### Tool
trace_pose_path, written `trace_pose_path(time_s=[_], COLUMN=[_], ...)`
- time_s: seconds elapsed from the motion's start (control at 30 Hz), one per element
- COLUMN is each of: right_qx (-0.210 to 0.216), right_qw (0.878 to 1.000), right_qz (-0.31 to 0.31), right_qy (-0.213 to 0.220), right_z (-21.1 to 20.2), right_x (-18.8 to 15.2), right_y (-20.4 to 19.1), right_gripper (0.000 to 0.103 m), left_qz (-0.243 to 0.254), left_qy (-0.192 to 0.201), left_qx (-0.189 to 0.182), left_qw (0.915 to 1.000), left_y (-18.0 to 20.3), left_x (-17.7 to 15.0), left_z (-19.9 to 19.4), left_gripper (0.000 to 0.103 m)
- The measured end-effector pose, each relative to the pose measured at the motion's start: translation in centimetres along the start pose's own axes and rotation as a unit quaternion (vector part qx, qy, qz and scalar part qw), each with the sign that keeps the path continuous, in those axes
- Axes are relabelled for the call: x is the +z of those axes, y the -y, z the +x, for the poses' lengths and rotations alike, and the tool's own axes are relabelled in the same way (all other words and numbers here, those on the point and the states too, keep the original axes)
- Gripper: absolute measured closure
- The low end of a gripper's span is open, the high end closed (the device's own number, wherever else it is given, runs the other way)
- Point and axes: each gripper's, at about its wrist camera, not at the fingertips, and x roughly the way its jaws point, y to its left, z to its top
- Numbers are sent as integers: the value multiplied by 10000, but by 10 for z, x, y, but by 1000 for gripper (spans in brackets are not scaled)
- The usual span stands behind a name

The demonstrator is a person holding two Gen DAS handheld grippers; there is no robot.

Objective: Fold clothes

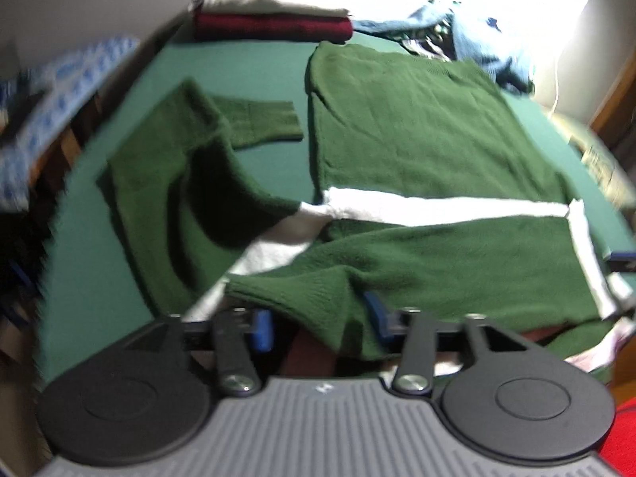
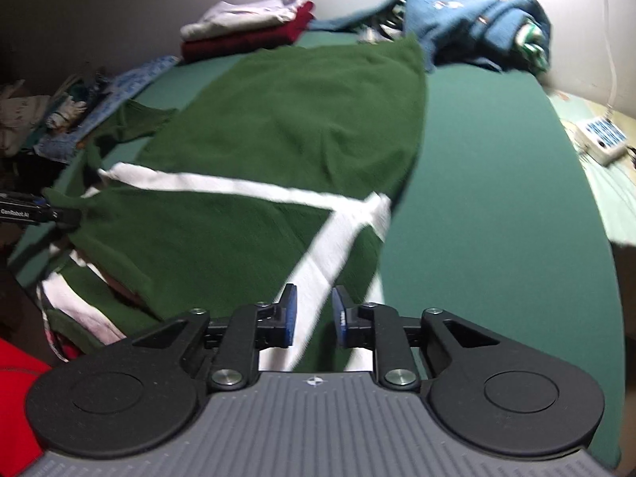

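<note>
So the green table (image 2: 497, 183) has lots of bare room on the right side of the right wrist view, all the way to its curved right edge. In the left wrist view there's only a narrow bare strip at the left edge, plus a gap in the middle between the sleeve and the body.

The green sweater (image 1: 417, 135) lies spread across the middle of the table, with 1 sleeve bent out at centre left and white stripes crossing its lower part. The near hem is bunched and rumpled at the bottom of both views.

Upper left has a folded stack (image 1: 270, 12), white on dark red, and a blue knit pile (image 2: 477, 20) sits upper right, touching the sweater's far corner.

Left gripper (image 1: 318, 324): jaws spread wide, released, with a fold of sweater drooping between them. Right gripper (image 2: 314, 316): jaws slightly parted over a white stripe, pads not pressing it.
</note>
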Motion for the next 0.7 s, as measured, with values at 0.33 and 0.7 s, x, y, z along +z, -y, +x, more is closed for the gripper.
trace_pose_path(time_s=[0.33,0.7], right_qx=[761,754], right_qw=[9946,9881], right_qz=[-687,-1341], right_qy=[-170,33], right_z=[30,32], right_x=[11,-3], right_y=[-16,-17], right_gripper=[75,67], left_qz=[-1851,-1440], left_qy=[700,1098], left_qx=[197,1288], left_qw=[9800,9750], left_y=[-32,-8], left_x=[-11,-5], left_z=[-9,-19], left_gripper=[55,102])
